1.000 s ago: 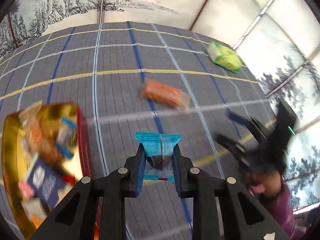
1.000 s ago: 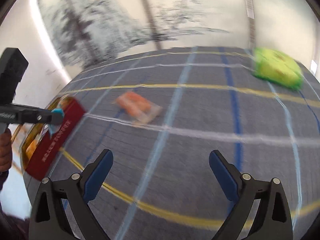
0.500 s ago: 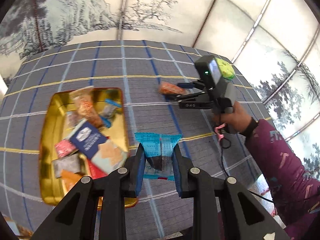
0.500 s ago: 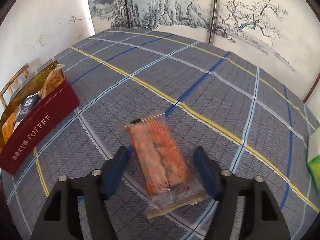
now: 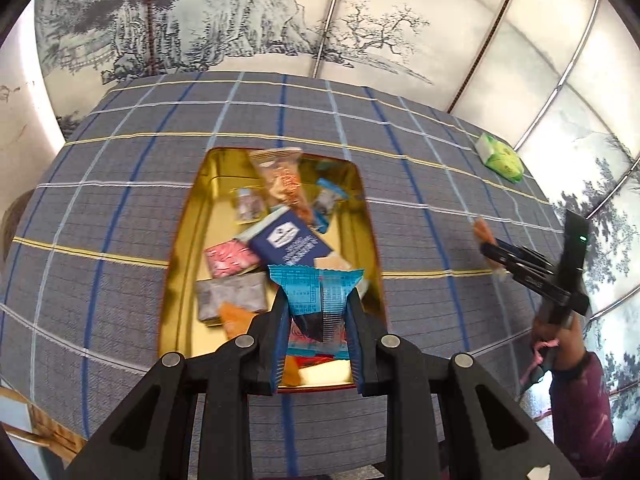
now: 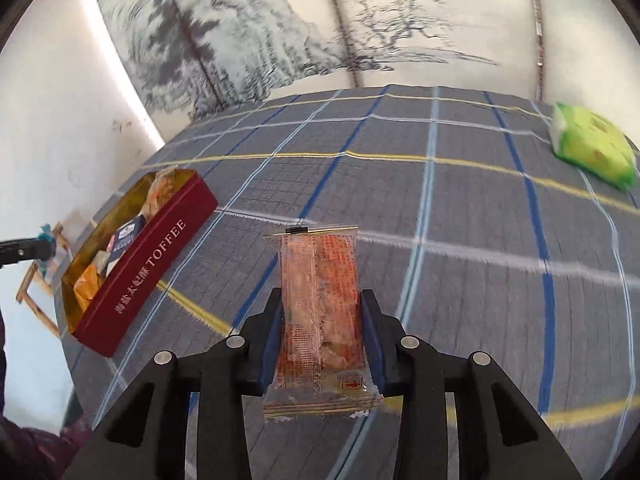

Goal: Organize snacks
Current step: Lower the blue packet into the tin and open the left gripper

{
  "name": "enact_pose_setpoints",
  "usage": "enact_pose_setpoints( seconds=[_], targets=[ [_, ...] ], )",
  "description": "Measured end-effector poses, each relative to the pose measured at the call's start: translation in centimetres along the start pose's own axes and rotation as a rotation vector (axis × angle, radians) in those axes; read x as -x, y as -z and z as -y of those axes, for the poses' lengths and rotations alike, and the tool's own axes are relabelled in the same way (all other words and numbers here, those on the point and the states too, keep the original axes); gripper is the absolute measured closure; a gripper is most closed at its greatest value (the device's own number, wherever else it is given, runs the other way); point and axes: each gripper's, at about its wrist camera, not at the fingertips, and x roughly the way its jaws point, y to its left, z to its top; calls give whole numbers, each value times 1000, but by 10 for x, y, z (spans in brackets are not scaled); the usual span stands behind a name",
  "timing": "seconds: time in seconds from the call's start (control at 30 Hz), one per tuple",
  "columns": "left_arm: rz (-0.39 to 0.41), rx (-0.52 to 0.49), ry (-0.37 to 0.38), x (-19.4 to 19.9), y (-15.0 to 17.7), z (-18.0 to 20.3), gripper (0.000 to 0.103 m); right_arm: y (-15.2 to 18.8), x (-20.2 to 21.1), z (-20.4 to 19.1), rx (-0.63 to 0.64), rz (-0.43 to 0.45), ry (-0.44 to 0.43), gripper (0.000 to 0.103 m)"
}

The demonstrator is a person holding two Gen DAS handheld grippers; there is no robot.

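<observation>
**Both grippers carry a wrapped snack, the left one over the tin**

The left gripper [image 5: 316, 312] is clamped on a blue snack packet [image 5: 316, 296], its pads pressing the packet's narrow middle so the crimped top edge fans out above the fingers. The packet is light blue with fine print and a dark patch lower down. It hangs above the near end of the open tin [image 5: 180, 240], whose gold inside holds a heap of snacks: a dark blue box [image 5: 290, 242], a pink packet [image 5: 230, 258], a grey one [image 5: 232, 296] and a clear bag of orange pieces [image 5: 282, 180].

The right gripper [image 6: 322, 344] has its jaws closing on an orange packet [image 6: 320, 300], a long clear wrapper with red print and pale orange contents; the pads touch both its long sides and it stands up off the checked tablecloth [image 6: 460, 300].

Only the right wrist view shows the tin's red outer wall with the word TOFFEE. Only the left wrist view looks straight down into the tin, and it shows the person's hand [image 5: 560, 344] gripping the right tool's handle. A green packet [image 6: 592, 146] lies near the far edge of the table, well apart from the tin.
</observation>
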Motion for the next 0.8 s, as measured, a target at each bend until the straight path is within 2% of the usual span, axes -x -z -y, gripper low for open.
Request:
enact_pose_setpoints(
  seconds=[0.1, 0.17, 0.3, 0.63, 0.73, 0.8],
  targets=[
    [15, -6, -33, 1, 1, -10, 80, 9, 3, -2, -28, 5, 10, 65],
    [21, -12, -28, 0, -1, -15, 80, 16, 6, -4, -35, 3, 21, 65],
    [47, -69, -65, -4, -10, -19, 80, 25, 6, -6, -48, -1, 32, 65],
    [69, -162, -115, -42, -44, -36, 80, 25, 3, -6, -58, -13, 48, 65],
    [61, -149, -141, -51, -52, -44, 80, 25, 3, -6, -59, -17, 50, 65],
    [68, -122, -122, -49, -54, -50, 80, 25, 3, -6, -59, -17, 48, 65]
  ],
)
